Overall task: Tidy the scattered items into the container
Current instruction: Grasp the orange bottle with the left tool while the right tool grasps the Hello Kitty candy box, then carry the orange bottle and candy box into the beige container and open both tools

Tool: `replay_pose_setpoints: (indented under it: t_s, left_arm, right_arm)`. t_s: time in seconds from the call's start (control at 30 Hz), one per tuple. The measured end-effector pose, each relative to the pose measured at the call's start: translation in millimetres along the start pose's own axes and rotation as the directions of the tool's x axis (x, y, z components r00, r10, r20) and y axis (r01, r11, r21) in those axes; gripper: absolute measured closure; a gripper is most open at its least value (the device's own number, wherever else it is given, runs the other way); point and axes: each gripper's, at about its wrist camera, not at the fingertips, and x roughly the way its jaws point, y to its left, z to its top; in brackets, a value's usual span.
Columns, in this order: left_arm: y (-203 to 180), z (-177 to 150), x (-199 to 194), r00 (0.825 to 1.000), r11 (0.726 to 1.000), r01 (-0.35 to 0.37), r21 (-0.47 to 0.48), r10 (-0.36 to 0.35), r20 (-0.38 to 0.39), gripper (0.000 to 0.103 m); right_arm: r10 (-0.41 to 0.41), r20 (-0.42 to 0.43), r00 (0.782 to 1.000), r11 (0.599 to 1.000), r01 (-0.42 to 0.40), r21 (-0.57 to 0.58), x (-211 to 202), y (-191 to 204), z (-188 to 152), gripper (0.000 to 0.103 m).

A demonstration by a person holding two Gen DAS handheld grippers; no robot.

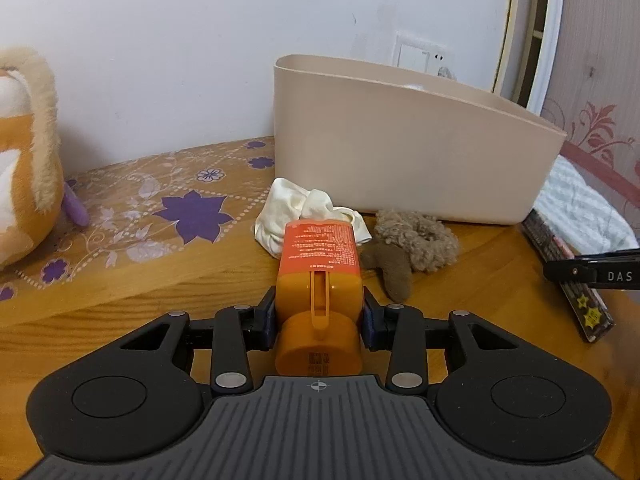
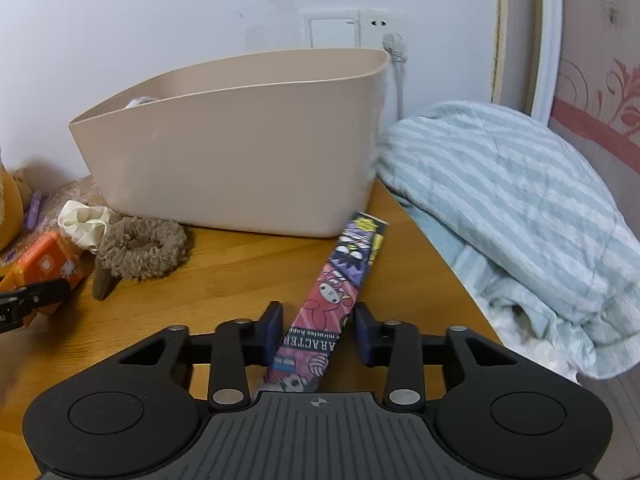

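Note:
My left gripper (image 1: 319, 312) is shut on an orange bottle (image 1: 318, 276), gripped near its cap, lying low over the wooden table. A white scrunchie (image 1: 288, 212) and a brown fuzzy scrunchie (image 1: 416, 240) lie just beyond it, in front of the beige container (image 1: 400, 152). My right gripper (image 2: 316, 330) straddles a long cartoon-printed box (image 2: 340, 292) lying on the table; there is a gap on the right side, so it stands open around it. The container (image 2: 240, 160) stands behind. The orange bottle (image 2: 48, 268) shows at the left of the right wrist view.
A plush toy (image 1: 24, 168) sits at far left on a flowered mat (image 1: 160, 200). A striped light-blue blanket (image 2: 520, 208) lies right of the table edge. A wall socket (image 2: 352, 28) is behind the container. Something white lies inside the container (image 2: 140, 101).

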Motion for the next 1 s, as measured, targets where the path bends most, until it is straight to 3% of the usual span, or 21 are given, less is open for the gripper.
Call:
replay_pose_setpoints:
  t_s: [0.07,0.3,1.0]
  left_arm:
    - [-0.9,-1.3,-7.3,1.0,1.0,0.002,0.002,-0.002,0.007,0.064]
    - [-3.0,-5.2,-23.7,1.0,1.0,-0.004,0.0,0.004,0.022,0.064]
    - [-25.4,4.5,-72.9,0.991,0.997,0.067,0.033,-0.071,0.114,0.064]
  right_arm:
    - [0.001,-0.004,1.0,1.0,-0.001,-0.009,-3.9,-4.6,-3.3,0.082]
    - [0.011,-0.004,1.0,0.999,-0.012,-0.037,-12.2,-5.9,-9.9,0.082]
    - [0.088,0.136,0.987,0.995,-0.08,-0.061,-80.3,-10.0,9.1,0.082]
